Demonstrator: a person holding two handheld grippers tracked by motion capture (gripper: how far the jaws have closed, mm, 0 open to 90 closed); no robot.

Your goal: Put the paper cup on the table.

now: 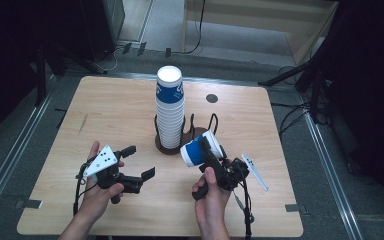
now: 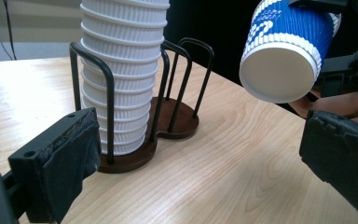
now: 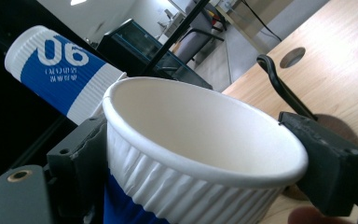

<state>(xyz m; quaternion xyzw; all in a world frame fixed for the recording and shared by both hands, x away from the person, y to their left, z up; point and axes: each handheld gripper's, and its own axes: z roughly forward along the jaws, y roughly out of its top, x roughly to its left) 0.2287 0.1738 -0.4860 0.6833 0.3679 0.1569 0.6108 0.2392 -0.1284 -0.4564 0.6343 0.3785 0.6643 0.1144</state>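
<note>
A tall stack of ribbed paper cups (image 1: 170,107) (image 2: 121,79) stands in one slot of a black wire holder (image 1: 212,124) (image 2: 182,116) on a brown base; its blue-banded top cup (image 3: 60,70) leans across the right gripper view. My right gripper (image 1: 211,152) (image 3: 205,158) is shut on a single blue-and-white cup (image 1: 194,151) (image 2: 284,51) (image 3: 200,140). That cup is tilted, off the table, just right of the holder, with a jaw on each side of its rim. My left gripper (image 1: 138,162) (image 2: 196,163) stands open near the table, left of the holder, with nothing between its jaws.
The wooden table (image 1: 115,110) has a round cable hole (image 1: 211,98) (image 3: 292,57) behind the holder. The holder's right slot (image 2: 186,84) holds no cups. Dark stands and cables lie on the floor around the table.
</note>
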